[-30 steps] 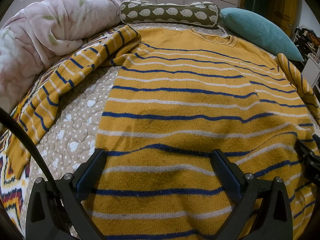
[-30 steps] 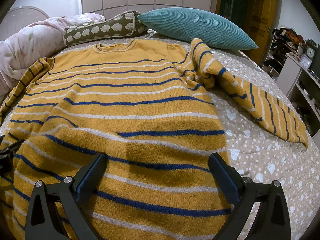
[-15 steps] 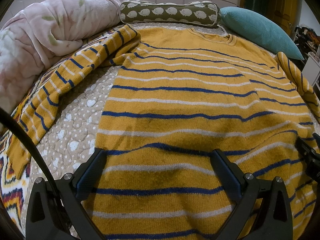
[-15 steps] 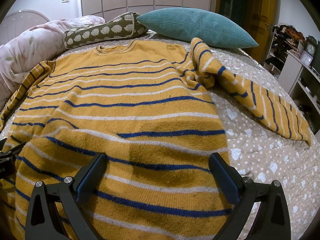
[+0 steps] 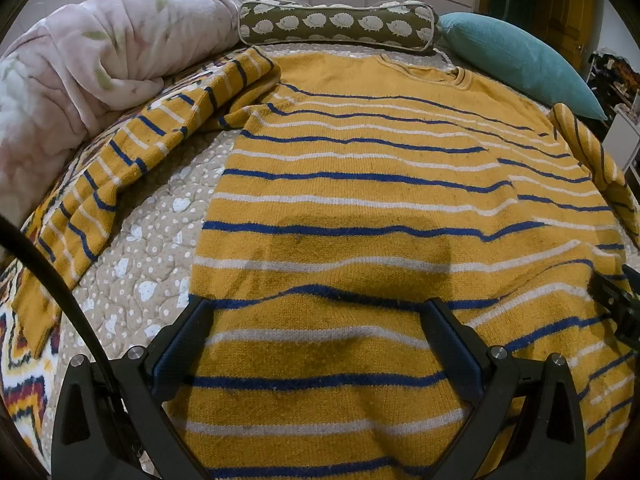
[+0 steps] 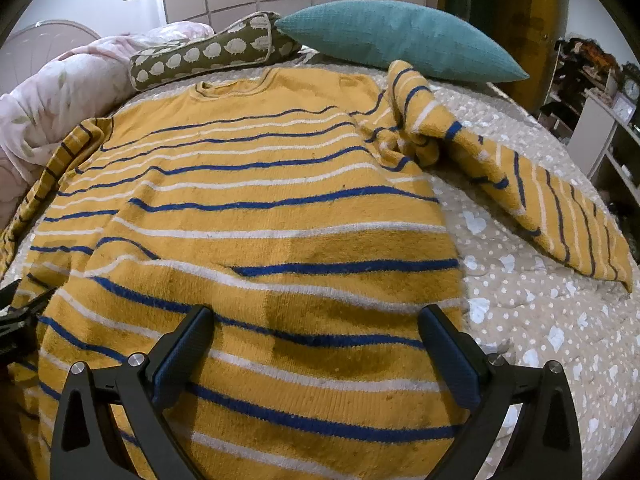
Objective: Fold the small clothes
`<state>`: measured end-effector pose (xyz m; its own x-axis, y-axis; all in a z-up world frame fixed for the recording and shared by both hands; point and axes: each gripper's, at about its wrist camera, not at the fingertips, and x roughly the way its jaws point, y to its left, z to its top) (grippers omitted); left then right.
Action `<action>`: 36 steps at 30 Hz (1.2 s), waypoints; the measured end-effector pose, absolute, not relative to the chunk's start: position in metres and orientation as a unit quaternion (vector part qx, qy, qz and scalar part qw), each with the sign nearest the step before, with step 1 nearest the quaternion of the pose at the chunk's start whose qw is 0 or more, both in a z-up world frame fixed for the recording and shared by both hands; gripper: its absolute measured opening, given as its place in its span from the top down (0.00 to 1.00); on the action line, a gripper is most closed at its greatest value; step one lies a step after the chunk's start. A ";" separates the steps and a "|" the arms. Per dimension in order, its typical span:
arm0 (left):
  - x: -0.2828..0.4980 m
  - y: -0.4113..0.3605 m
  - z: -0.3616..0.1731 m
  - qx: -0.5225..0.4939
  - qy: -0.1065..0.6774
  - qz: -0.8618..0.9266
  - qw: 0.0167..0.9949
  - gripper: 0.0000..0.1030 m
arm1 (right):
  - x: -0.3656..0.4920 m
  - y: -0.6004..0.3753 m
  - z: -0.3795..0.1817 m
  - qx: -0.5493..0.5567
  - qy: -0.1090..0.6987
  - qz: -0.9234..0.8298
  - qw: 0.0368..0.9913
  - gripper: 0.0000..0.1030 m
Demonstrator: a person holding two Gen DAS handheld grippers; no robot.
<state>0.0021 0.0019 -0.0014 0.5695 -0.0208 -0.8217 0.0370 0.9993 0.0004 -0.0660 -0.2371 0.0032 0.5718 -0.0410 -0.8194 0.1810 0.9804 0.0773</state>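
A mustard-yellow sweater [image 5: 360,184] with blue and white stripes lies flat on the bed, collar far from me; it also fills the right wrist view [image 6: 248,208]. Its left sleeve [image 5: 132,168] stretches out toward the bed's left edge. Its right sleeve [image 6: 520,184] is bunched near the shoulder and runs out to the right. My left gripper [image 5: 318,320] is open and empty, low over the sweater's lower left part. My right gripper [image 6: 316,324] is open and empty over the lower right part. Each gripper's edge shows in the other's view.
A pink floral duvet [image 5: 80,64] is heaped at the left. A hedgehog-print bolster [image 5: 336,26] and a teal pillow [image 6: 392,44] lie beyond the collar. The beige dotted bedspread [image 6: 540,320] is bare on the right. Shelves [image 6: 608,120] stand past the bed.
The right wrist view has shifted slightly, showing more of the right sleeve and bedspread. The left gripper and the sweater have hardly moved. Both grippers stay open.
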 end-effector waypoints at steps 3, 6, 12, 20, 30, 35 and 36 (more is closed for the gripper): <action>-0.002 0.004 0.002 0.000 0.460 -0.024 0.888 0.00 | -0.063 -0.244 0.004 0.098 0.464 -0.057 0.879 0.00; -0.007 0.007 0.004 -0.008 0.455 -0.032 0.890 0.00 | -0.061 -0.244 0.006 0.099 0.485 -0.049 0.867 0.01; -0.014 0.010 0.005 -0.019 0.447 -0.041 0.893 0.00 | -0.099 -0.292 0.035 0.144 0.465 -0.095 0.868 0.13; -0.013 0.008 0.004 -0.014 0.449 -0.037 0.893 0.00 | -0.161 -0.451 0.020 0.272 0.447 -0.260 0.811 0.21; -0.012 0.004 0.003 -0.007 0.452 -0.032 0.892 0.00 | -0.129 -0.530 0.008 0.399 0.392 -0.271 0.784 0.93; -0.012 0.004 0.004 -0.012 0.449 -0.035 0.893 0.00 | -0.146 -0.567 0.058 0.287 0.375 -0.395 0.788 0.95; -0.013 0.006 0.005 -0.016 0.446 -0.037 0.894 0.00 | -0.150 -0.572 0.068 0.267 0.373 -0.421 0.783 0.95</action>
<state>-0.0133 0.0056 0.0052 0.5995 -0.0807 -0.7963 0.0525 0.9967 -0.0616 -0.1497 -0.5723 0.0684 0.3679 -0.4596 -0.8084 0.8582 0.5025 0.1050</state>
